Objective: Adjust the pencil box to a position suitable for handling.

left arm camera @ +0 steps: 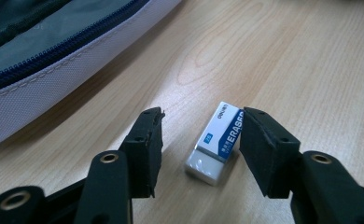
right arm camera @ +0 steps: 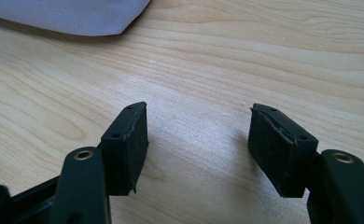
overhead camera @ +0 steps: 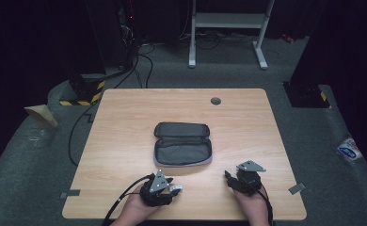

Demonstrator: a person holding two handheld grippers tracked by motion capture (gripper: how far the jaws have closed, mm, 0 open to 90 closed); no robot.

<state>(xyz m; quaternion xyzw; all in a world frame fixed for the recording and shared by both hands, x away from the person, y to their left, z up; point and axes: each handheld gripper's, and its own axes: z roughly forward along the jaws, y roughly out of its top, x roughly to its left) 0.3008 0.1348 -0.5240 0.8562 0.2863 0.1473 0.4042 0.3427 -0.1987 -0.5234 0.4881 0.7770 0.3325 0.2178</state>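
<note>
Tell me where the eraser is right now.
In the left gripper view the eraser lies flat on the table, between the left gripper fingers and against the right-hand one, near the open pencil case.

Each hand (overhead camera: 139,207) carries a black gripper with 2 jaws. The left gripper (overhead camera: 159,187) has a grey plate with 3 corners on top, and a black cable goes out from it toward 7 o'clock. The right gripper (overhead camera: 244,179) has the same grey plate, and its cable goes toward 5 o'clock. The jaws have flat black pads (right arm camera: 129,140) with worn edges and brass-coloured rivets (left arm camera: 109,157). The forearms are bare.
</note>
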